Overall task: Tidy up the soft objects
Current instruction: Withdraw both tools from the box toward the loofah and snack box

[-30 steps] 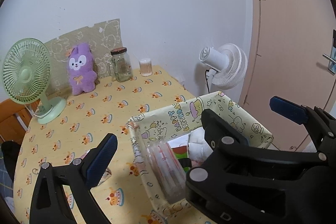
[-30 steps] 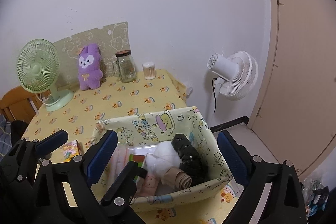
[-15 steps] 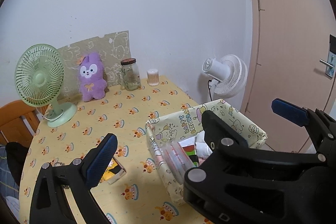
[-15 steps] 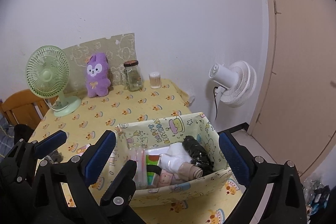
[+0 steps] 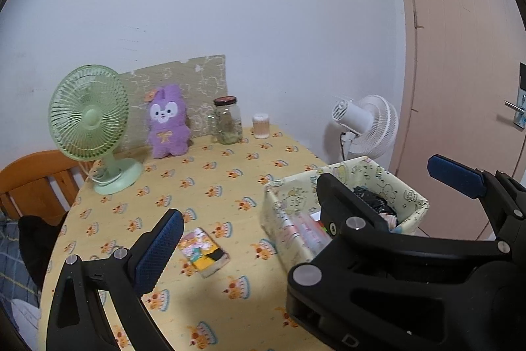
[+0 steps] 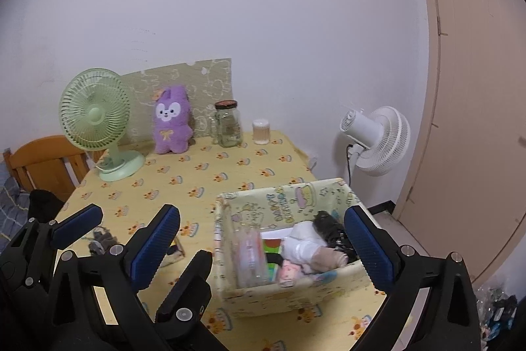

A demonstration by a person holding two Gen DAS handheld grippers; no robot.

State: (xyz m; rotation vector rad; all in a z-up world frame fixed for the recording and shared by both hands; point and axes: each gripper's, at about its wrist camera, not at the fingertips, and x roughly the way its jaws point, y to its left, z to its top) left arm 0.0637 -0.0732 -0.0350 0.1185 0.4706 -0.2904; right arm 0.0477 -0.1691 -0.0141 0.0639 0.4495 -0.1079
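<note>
A yellow patterned fabric box (image 6: 289, 203) stands at the table's front right and holds rolled socks: white (image 6: 302, 239), black (image 6: 328, 227) and beige (image 6: 328, 260), plus a clear pouch (image 6: 251, 255). The box also shows in the left wrist view (image 5: 411, 196). My right gripper (image 6: 263, 249) is open and empty, raised above and in front of the box. My left gripper (image 5: 305, 206) is open and empty, to the left; its fingers (image 6: 77, 226) show in the right wrist view. A small colourful packet (image 5: 203, 252) lies on the cloth. A dark bundle (image 6: 100, 240) lies at the left.
At the back stand a green fan (image 5: 88, 124), a purple plush rabbit (image 5: 167, 122), a glass jar (image 5: 227, 120) and a cotton swab tub (image 5: 261, 126). A white fan (image 5: 365, 124) stands beyond the table's right edge, by a door. A wooden chair (image 5: 36, 176) is at left.
Both grippers have pulled back and risen away from the box, so more of the table shows. The packet on the cloth has come into view. Both stay open.
</note>
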